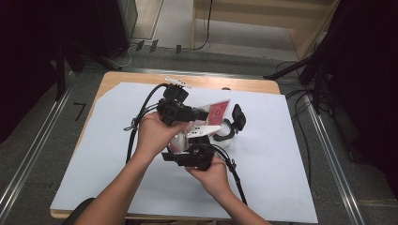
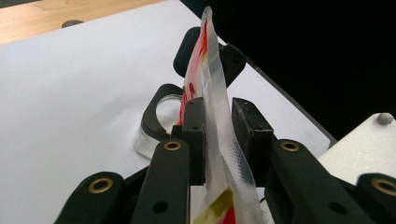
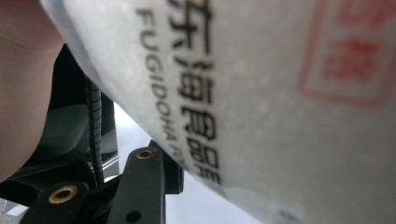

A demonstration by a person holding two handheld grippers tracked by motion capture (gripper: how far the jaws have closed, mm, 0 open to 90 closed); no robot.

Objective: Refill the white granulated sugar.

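Currently the packet (image 1: 217, 114), a flat sealed pouch with red print and a white back, is held upright above the white sheet (image 1: 281, 154) that covers the tabletop (image 1: 117, 77). All positions below are given relative to the packet.

The left hand-held gripper (image 2: 219, 135) reaches in from the packet's left. Its jaws straddle the clear sealed edge: one pad lies against the film, the other stands just off it, so this gripper reads as slackened, not clamped. The upright edge between the pads suggests the seal is being lined up for a firmer pinch.

The right hand-held gripper (image 1: 199, 154) sits below the packet, on the side nearest the person. Its view shows the white printed back close above one jaw, but whether its pads grip the packet cannot be told.

Just below and to the right of the packet stands a glass (image 1: 224, 136) with a black headset-like band (image 1: 237, 119) around it. Judging by that placement, the packet is probably raised over the glass for opening and emptying.
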